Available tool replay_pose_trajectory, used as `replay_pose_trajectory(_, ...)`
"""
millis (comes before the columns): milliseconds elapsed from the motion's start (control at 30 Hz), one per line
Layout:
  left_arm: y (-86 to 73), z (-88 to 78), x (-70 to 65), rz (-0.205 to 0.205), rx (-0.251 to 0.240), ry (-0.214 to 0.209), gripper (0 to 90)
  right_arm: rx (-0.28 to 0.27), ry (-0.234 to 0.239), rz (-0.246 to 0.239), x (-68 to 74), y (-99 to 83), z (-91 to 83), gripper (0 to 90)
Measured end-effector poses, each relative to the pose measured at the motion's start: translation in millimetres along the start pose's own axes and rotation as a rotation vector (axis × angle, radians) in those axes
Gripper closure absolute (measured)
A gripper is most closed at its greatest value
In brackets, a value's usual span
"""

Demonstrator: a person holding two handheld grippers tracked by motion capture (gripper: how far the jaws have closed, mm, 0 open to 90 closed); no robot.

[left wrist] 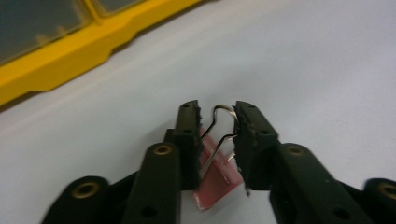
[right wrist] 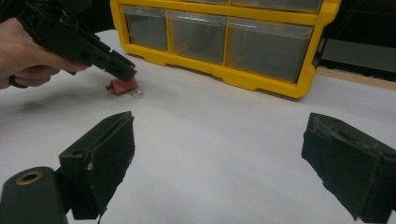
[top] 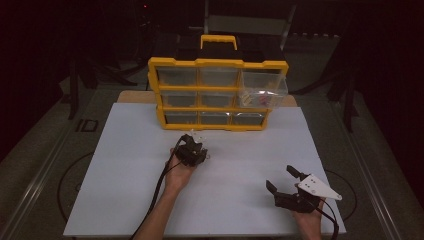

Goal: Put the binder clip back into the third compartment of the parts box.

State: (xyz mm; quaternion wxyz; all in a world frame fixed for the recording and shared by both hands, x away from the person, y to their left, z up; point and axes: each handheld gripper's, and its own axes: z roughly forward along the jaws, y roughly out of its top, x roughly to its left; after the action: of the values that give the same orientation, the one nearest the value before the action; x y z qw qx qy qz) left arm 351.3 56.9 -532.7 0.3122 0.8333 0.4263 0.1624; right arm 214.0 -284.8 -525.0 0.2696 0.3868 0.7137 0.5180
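Note:
A small red binder clip (left wrist: 217,186) with wire handles lies on the white board in front of the organizer. My left gripper (left wrist: 218,121) reaches down to it with its jaws narrowed around the clip, the pads against the wire handle and the red body. In the right gripper view the red binder clip (right wrist: 122,86) sits on the board under the tip of the left gripper (right wrist: 123,72). From above, the left gripper (top: 192,142) is just before the organizer's bottom row. My right gripper (top: 282,179) rests at the near right, jaws wide apart and nothing between them (right wrist: 219,158).
A yellow drawer organizer (top: 217,63) with clear drawers and a top handle stands at the back of the white board (top: 125,165). Its top right drawer (top: 262,90) is pulled out, with small items inside. Cables trail from both grippers toward the near edge.

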Motion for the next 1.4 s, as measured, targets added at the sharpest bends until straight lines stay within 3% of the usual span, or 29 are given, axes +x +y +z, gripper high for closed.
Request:
replay_pose_trajectory(200, -0.3, -10.4, 14.1, -0.025, -0.005, 0.02, 89.0, 0.004, -0.001, -0.002, 0.3, 0.0, 0.6, 9.0)
replay_pose_trajectory(233, -1.8, -12.6, 20.3, -0.04, -0.003, -0.013, 89.2, 0.005, 0.0, -0.001, 0.7, 0.0, 0.8, 9.0)
replay_pose_trajectory(600, -1.8, -19.0, 27.2, -0.018, -0.018, -0.035, 89.9, 0.005, 0.002, -0.004, 0.9, -0.2, 1.2, 9.0)
replay_pose_trajectory(1033, 23.6, -47.6, 36.9, 0.006, -0.077, -0.037, 89.9, 0.005, 0.003, 0.001, 0.6, -0.2, 0.9, 9.0)
replay_pose_trajectory(1400, 55.3, -74.5, 42.2, 0.054, -0.143, -0.093, 89.9, 0.005, -0.001, 0.003, -0.5, -0.2, 0.1, 9.0)
